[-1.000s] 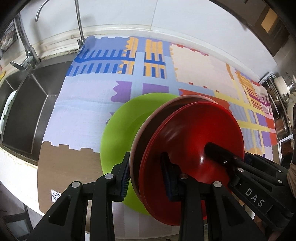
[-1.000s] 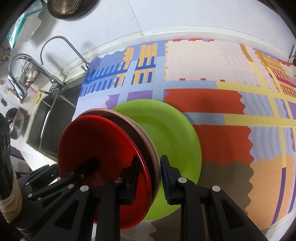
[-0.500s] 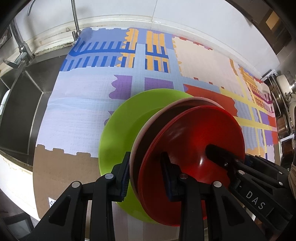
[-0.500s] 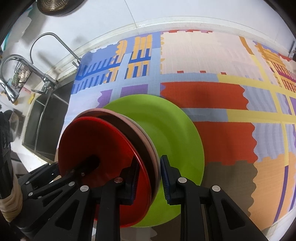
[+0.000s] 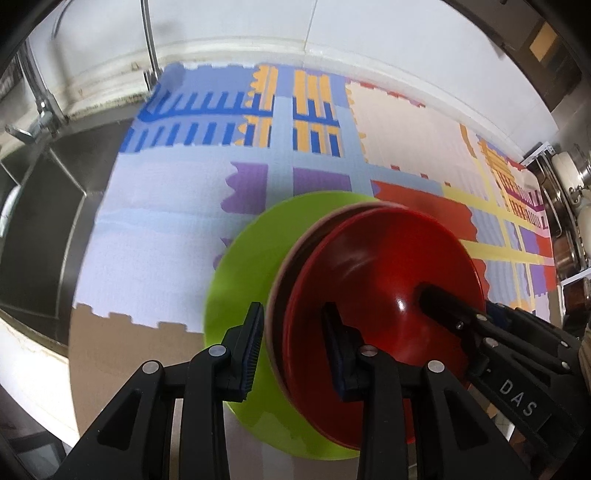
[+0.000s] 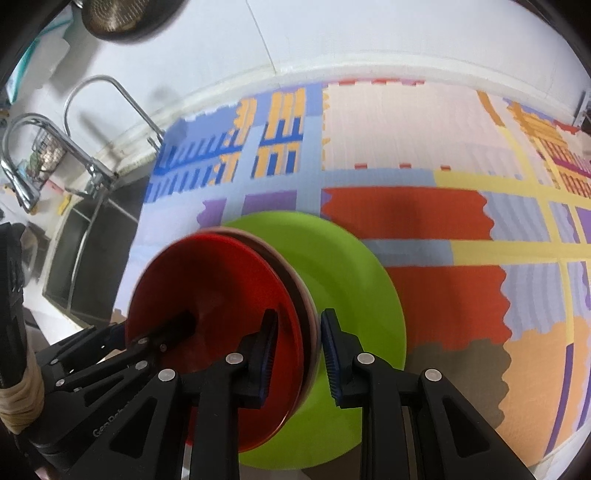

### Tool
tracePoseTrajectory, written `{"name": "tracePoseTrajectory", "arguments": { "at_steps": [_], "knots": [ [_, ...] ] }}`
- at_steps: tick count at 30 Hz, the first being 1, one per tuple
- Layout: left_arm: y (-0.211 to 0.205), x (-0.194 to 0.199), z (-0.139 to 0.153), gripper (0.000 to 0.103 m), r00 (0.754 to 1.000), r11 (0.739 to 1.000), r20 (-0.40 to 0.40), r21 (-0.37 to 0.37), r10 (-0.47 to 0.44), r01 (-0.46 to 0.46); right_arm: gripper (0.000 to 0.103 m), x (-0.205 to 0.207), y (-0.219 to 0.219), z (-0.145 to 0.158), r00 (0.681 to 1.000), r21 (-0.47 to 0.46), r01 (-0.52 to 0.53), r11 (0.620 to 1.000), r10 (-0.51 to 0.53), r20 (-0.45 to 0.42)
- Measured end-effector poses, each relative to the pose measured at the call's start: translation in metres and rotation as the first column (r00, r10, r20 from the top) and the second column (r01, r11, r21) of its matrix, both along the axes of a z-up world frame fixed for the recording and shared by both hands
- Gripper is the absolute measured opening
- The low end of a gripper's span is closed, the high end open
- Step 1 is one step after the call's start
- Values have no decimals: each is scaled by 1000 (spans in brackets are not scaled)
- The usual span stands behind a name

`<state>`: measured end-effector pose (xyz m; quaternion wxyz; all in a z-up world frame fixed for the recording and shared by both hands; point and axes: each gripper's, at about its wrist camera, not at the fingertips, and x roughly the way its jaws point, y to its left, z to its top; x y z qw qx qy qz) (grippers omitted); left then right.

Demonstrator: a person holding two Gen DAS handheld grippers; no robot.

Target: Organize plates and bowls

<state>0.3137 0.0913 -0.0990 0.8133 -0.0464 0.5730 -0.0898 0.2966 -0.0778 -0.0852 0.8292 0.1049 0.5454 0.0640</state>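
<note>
Nearest in both wrist views are black plastic gripper arms with silver rivets and ribbed blue pads on the fingertips. The left gripper (image 5: pixel 293 350) straddles the near rim of a small stack of plates held on edge: its left pad is outside the pink plate (image 5: pixel 291 254) and its right pad presses the glossy inside of the red plate (image 5: pixel 388 280). The right gripper (image 6: pixel 297 350) clamps the same stack from the opposite side, one pad on the red plate (image 6: pixel 218 295) and the other behind the pink plate (image 6: pixel 310 306). Both sets of jaws are narrow, closed on the rims of the two stacked plates.

Writing is readable on the tools: white letters "DAS" on the right gripper's body in the left wrist view, and a partly hidden word starting "Gen" on the left gripper's body in the right wrist view.

The red plate is round, shiny and shallow; the pink plate is nested behind it, only its rim showing. Beneath and behind them a round, matte lime-green plate (image 5: pixel 251 266) lies flat on the counter; whether the held stack touches it cannot be told.

The counter is covered by a textured foam mat (image 6: pixel 406 140) of blocks in lilac, blue, orange, cream, red, yellow and brown. Farther left is a stainless steel sink (image 5: pixel 40 229) with curved chrome taps (image 6: pixel 92 122), and behind it a white tiled wall (image 6: pixel 332 33).
</note>
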Motion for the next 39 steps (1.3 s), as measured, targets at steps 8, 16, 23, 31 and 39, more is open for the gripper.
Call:
{"name": "tracePoseTrajectory", "arguments": {
  "at_steps": [8, 16, 23, 31, 39],
  "knots": [
    [8, -24, 34, 58, 980, 999, 199, 48, 0, -10, 47, -31, -7, 31, 987, -53, 48, 997, -39, 156],
    [2, -69, 69, 70, 931, 997, 365, 76, -12, -17, 63, -78, -17, 62, 948, -133, 60, 989, -15, 318],
    [-6, -118, 89, 84, 878, 995, 477, 73, 27, -70, 80, -127, -32, 81, 893, -153, 105, 983, -25, 449],
    [-21, -182, 105, 95, 821, 988, 570, 116, 22, -107, 88, -189, -42, 93, 850, -202, 113, 973, 11, 527],
    [-32, -243, 118, 101, 770, 982, 638, 131, 22, -136, 92, -247, -57, 105, 824, -177, 136, 975, -12, 567]
  ]
}}
